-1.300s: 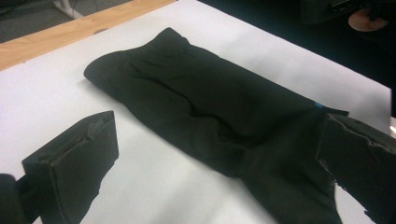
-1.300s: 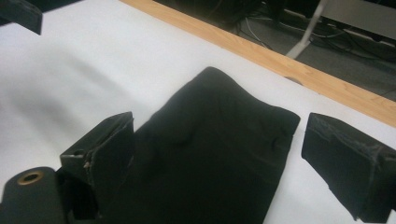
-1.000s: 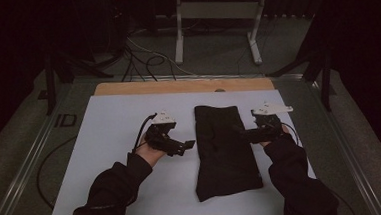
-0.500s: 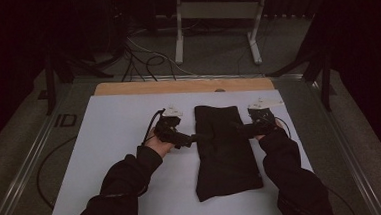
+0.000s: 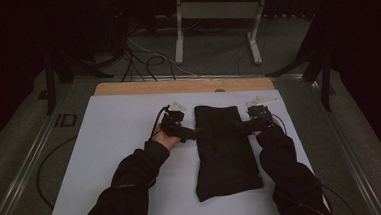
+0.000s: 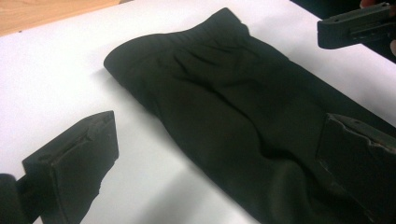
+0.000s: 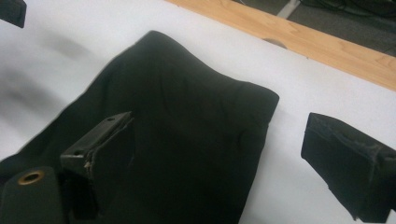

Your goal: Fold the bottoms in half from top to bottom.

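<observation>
Folded black garment (image 5: 223, 150), soft and creased, lies lengthwise on the white table (image 5: 115, 142). Left gripper (image 6: 219, 154) and right gripper (image 7: 215, 154) straddle its opposite edges, jaws wide.

A: Identify the item and its condition.
B: One pair of black trousers (image 5: 224, 150), folded lengthwise into a single long strip. The fabric is soft, matte and lightly creased.

A: State its position.
B: It lies flat on the white table cover, right of centre, with its long axis running from the person's edge toward the far edge.

A: Which end is which?
B: The gathered waistband (image 6: 196, 35) lies at the far end, near the wooden strip. The near end is slightly wider and skewed.
</observation>
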A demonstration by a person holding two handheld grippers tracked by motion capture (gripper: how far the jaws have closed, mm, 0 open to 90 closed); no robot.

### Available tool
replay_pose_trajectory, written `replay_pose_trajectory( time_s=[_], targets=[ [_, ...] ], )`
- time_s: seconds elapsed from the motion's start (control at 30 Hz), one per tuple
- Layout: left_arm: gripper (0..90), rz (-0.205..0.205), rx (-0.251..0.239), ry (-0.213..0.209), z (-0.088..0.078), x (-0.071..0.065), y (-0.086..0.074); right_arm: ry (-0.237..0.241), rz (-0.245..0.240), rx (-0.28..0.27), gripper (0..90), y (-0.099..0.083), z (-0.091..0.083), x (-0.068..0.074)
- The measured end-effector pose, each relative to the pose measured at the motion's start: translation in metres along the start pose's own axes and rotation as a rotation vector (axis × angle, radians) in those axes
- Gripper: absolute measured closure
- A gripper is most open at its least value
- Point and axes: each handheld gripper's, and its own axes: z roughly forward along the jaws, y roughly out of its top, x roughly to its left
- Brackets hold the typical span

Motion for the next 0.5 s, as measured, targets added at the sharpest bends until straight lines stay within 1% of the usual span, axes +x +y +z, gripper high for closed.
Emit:
replay_pose_trajectory(
  time_s=[0.07,0.1,0.17,0.2,0.27,0.33,0.37,0.43,0.47,0.5],
  targets=[
    [0.0,0.001,0.011,-0.001,0.003,0.002,0.000,-0.004,0.006,0.009,9.9,-0.001,0.004,-0.002],
    [0.0,-0.007,0.019,-0.022,0.006,0.003,0.001,-0.002,0.007,0.010,9.8,-0.002,0.005,-0.003],
    [0.0,-0.023,0.041,-0.016,0.009,0.006,0.002,-0.008,0.012,0.017,9.9,-0.004,0.009,-0.005],
    [0.0,-0.028,0.034,-0.027,0.011,0.007,0.002,-0.004,0.016,0.019,9.8,-0.005,0.010,-0.006],
    [0.0,-0.032,0.040,-0.020,0.014,0.010,0.002,-0.004,0.026,0.018,9.8,-0.007,0.013,-0.008],
    [0.0,-0.034,0.052,-0.009,0.018,0.012,0.001,-0.005,0.023,0.025,9.8,-0.009,0.016,-0.010],
    [0.0,-0.037,0.051,-0.005,0.020,0.014,0.001,-0.006,0.022,0.027,9.9,-0.010,0.018,-0.011],
    [0.0,-0.052,0.042,0.023,0.023,0.016,0.001,0.000,0.033,0.029,9.8,-0.011,0.021,-0.012],
    [0.0,-0.058,0.033,0.015,0.024,0.018,0.001,-0.003,0.037,0.035,9.8,-0.011,0.023,-0.013],
    [0.0,-0.061,0.033,0.019,0.025,0.019,0.001,0.000,0.044,0.039,9.8,-0.011,0.024,-0.013]
  ],
)
